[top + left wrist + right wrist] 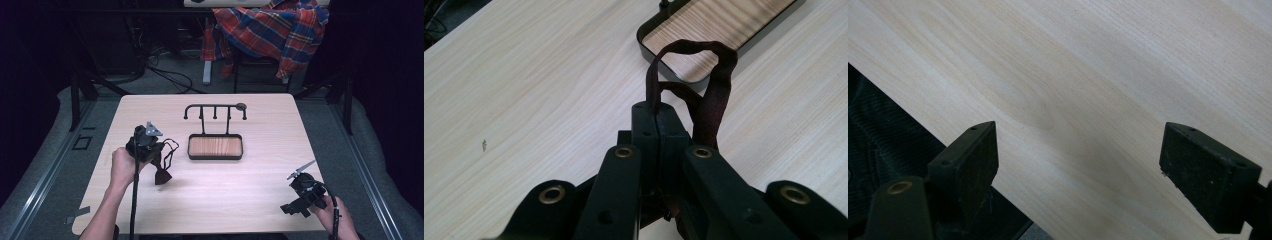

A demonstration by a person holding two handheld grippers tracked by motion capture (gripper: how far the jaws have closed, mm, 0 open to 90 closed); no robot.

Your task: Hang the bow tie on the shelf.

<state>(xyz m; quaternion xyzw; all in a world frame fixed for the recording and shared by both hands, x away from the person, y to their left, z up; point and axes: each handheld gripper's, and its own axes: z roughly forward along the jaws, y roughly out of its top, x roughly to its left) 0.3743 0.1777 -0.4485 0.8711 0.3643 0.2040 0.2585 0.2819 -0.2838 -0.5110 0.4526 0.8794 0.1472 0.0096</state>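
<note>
Left tool point(657, 135) clenched on dark red strap point(711, 95); pouch end hangs below tool, loop arches ahead of jaws. Hook stand point(215, 111) with wooden tray point(704, 30) lies just ahead, slightly right of left tool; likely hanging target. Right tool point(1078, 160) released, well apart, over near table point(1088, 70) edge. Left tool nearer.

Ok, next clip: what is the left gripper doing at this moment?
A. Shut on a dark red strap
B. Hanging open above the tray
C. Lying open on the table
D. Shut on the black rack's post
A: in the left gripper view the left gripper has its jaws pressed together on the dark red strap, which loops up in front of the wooden-bottomed tray.
</note>
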